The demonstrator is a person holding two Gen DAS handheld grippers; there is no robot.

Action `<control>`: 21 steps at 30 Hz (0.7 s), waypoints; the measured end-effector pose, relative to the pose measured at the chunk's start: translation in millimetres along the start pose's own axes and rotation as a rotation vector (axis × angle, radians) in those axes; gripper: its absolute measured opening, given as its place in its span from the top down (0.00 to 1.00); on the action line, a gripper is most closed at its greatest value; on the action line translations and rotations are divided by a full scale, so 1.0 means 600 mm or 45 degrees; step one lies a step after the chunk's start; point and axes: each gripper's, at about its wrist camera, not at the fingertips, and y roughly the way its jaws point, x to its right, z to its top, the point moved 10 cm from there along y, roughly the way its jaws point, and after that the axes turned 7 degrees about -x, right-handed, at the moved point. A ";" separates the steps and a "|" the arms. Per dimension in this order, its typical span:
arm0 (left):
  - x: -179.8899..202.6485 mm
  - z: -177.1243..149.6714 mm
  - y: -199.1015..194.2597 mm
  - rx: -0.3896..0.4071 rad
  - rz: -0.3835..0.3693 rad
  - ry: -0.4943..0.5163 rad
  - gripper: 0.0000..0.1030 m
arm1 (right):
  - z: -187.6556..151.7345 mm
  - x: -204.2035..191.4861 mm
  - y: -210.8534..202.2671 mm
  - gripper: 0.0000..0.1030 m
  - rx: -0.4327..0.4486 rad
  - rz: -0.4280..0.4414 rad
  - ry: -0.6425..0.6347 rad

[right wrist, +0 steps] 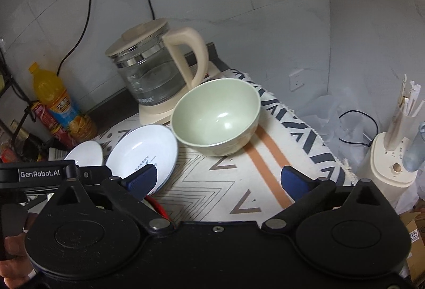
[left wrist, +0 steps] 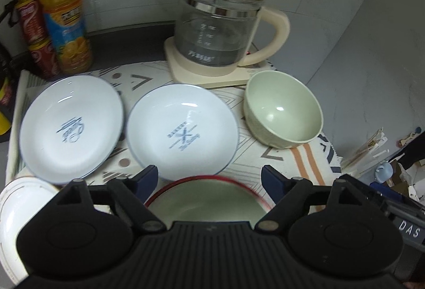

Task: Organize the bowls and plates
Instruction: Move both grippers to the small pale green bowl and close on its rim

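Note:
Two white blue-rimmed plates lie side by side on a patterned cloth: one at the left [left wrist: 71,127], one in the middle [left wrist: 183,132] [right wrist: 143,151]. A pale green bowl [left wrist: 283,108] [right wrist: 216,116] stands upright to their right. A red-rimmed green dish [left wrist: 209,198] sits nearest me, under my left gripper [left wrist: 211,180], which is open with nothing between its fingers. A white bowl [left wrist: 18,214] shows at the lower left. My right gripper [right wrist: 216,180] is open and empty above the cloth, in front of the green bowl.
A glass kettle [left wrist: 220,29] [right wrist: 154,71] on a cream base stands behind the dishes. An orange drink bottle [left wrist: 63,13] and red cans [left wrist: 39,42] stand at the back left. The cloth's right edge [right wrist: 332,156] drops to a cream appliance [right wrist: 390,164] and clutter.

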 end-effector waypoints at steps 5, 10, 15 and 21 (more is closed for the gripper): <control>0.023 0.014 0.013 -0.007 -0.036 0.021 0.19 | 0.014 0.012 0.008 0.02 0.014 -0.011 0.029; 0.042 0.029 0.033 -0.020 -0.077 0.039 0.19 | 0.028 0.024 0.028 0.02 0.016 -0.017 0.073; 0.050 0.044 0.061 -0.038 -0.046 0.056 0.19 | 0.039 0.034 0.055 0.04 0.002 -0.036 0.097; 0.065 0.065 0.092 -0.043 -0.044 0.087 0.20 | 0.056 0.044 0.094 0.09 -0.022 -0.057 0.120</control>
